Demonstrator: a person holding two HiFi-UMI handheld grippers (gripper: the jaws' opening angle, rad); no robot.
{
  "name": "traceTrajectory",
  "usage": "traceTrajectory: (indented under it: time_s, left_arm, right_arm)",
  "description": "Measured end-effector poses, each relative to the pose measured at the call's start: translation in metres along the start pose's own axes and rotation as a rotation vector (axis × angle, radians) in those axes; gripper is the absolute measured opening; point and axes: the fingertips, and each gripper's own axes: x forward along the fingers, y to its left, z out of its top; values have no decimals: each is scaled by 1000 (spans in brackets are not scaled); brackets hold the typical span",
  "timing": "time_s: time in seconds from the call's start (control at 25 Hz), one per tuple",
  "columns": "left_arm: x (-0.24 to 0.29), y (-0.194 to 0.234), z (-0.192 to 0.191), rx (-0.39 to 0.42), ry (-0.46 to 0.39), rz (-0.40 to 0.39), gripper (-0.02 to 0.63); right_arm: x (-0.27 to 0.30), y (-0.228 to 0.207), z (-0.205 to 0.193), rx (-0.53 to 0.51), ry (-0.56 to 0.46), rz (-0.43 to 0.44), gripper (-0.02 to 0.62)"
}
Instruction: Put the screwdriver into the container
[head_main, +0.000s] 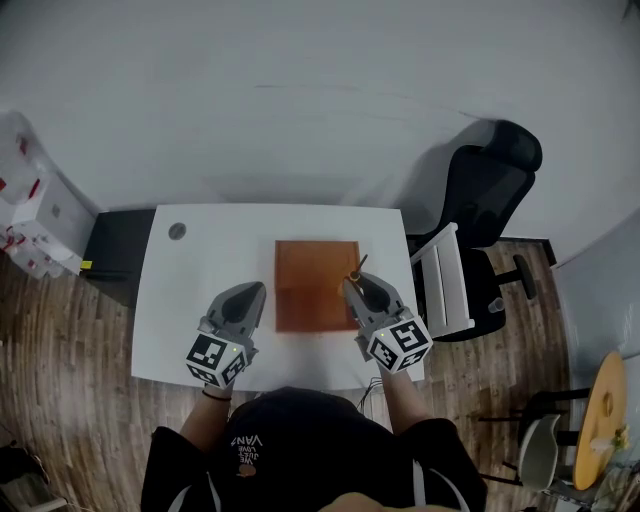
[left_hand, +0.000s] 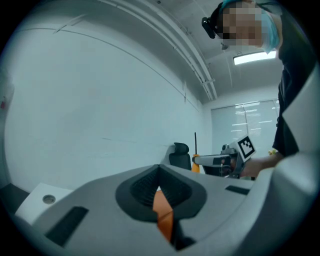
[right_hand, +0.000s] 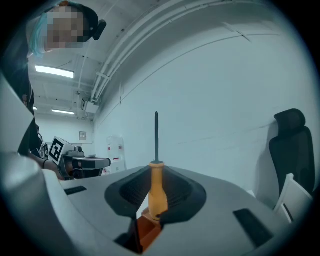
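Observation:
A shallow brown container (head_main: 313, 285) lies in the middle of the white table (head_main: 200, 270). My right gripper (head_main: 360, 288) hovers at the container's right edge, shut on the screwdriver (head_main: 357, 270). In the right gripper view the orange handle (right_hand: 158, 192) is clamped in my right gripper (right_hand: 156, 200), with the dark shaft standing straight up; the container (right_hand: 147, 230) shows below. My left gripper (head_main: 256, 295) is at the container's left edge, its jaws shut with nothing between them. The left gripper view shows my left gripper (left_hand: 159, 192) over the container (left_hand: 162, 212).
A small grey round disc (head_main: 177, 231) sits at the table's far left corner. A black office chair (head_main: 490, 200) and a white frame (head_main: 445, 285) stand right of the table. A black box (head_main: 115, 245) and white boxes (head_main: 30, 200) are at the left.

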Motion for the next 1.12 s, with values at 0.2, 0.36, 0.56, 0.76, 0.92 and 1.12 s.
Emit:
traceTrajectory:
  time_s: [0.2, 0.36, 0.56, 0.76, 0.92, 1.12]
  left_arm:
    - [0, 2, -8, 4, 20, 8, 15]
    - [0, 2, -13, -5, 25, 14, 15]
    - [-1, 3, -15, -14, 25, 21, 15]
    - [-2, 3, -18, -22, 27, 28, 14]
    - [-3, 4, -19, -23, 31, 36, 15]
    - [-4, 5, -21, -22, 35, 41, 15]
  right_arm:
    - [6, 1, -9, -5, 22, 16, 77]
    - [10, 2, -17, -11, 47, 25, 77]
    - [16, 2, -26, -9, 73, 38, 77]
    - [22, 1, -38, -12, 106, 50, 77]
    - [25, 0, -48, -7, 132, 56, 77]
    - [29, -1, -64, 15, 163, 60, 77]
